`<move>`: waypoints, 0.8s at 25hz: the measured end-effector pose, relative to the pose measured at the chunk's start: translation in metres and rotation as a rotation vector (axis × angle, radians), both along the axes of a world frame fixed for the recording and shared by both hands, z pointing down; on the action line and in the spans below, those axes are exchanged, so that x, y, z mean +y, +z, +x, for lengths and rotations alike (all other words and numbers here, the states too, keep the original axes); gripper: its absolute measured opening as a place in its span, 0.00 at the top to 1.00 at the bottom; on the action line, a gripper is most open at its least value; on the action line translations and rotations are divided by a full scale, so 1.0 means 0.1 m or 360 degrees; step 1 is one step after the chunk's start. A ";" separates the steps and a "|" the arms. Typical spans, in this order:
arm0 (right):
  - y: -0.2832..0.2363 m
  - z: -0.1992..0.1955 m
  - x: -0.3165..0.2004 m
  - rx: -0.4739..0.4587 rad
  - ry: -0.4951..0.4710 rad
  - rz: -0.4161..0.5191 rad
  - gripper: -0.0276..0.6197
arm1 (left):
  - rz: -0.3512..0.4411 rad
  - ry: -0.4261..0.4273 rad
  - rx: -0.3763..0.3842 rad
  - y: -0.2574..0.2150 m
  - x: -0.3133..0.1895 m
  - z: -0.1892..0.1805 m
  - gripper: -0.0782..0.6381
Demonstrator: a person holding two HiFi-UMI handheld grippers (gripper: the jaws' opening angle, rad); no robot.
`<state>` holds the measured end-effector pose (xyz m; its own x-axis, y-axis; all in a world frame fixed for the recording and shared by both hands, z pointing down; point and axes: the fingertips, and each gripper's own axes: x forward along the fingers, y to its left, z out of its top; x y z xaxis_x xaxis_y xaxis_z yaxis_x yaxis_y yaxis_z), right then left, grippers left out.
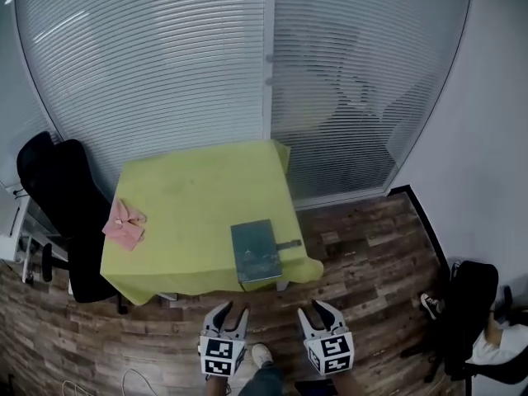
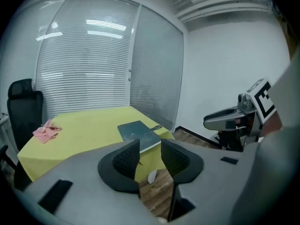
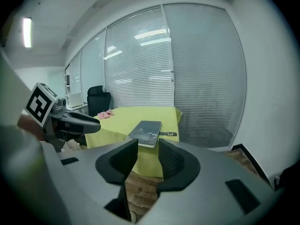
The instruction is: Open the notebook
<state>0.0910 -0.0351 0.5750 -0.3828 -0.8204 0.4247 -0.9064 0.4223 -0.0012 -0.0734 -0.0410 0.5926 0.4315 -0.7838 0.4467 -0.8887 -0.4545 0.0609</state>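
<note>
I count one closed dark grey-green rectangular notebook (image 1: 256, 251) at the near right corner of the yellow-green clothed bench (image 1: 198, 188). Its long axis runs from near edge to far, with its strap (image 1: 289, 243) toward the right edge. One pink cloth (image 1: 124, 223) lies by the left edge. My left tool (image 1: 231, 310) and right tool (image 1: 314, 308) hang released and empty. I cannot read the cover print.

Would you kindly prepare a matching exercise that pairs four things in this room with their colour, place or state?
Things:
1. notebook
2. small cloth
3. office chair
4. tablecloth

Descriptions:
A. black, standing left of the tablecloth in the head view
B. yellow-green
C. pink, at the tablecloth's left edge
D. closed, near the tablecloth's near edge

Pairs: 1-D, 2-C, 3-A, 4-B
</note>
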 end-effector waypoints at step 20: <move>0.21 -0.17 -0.82 -0.0013 0.0003 -0.0103 0.72 | -0.0165 0.0351 -0.0263 0.59 -0.85 0.23 0.66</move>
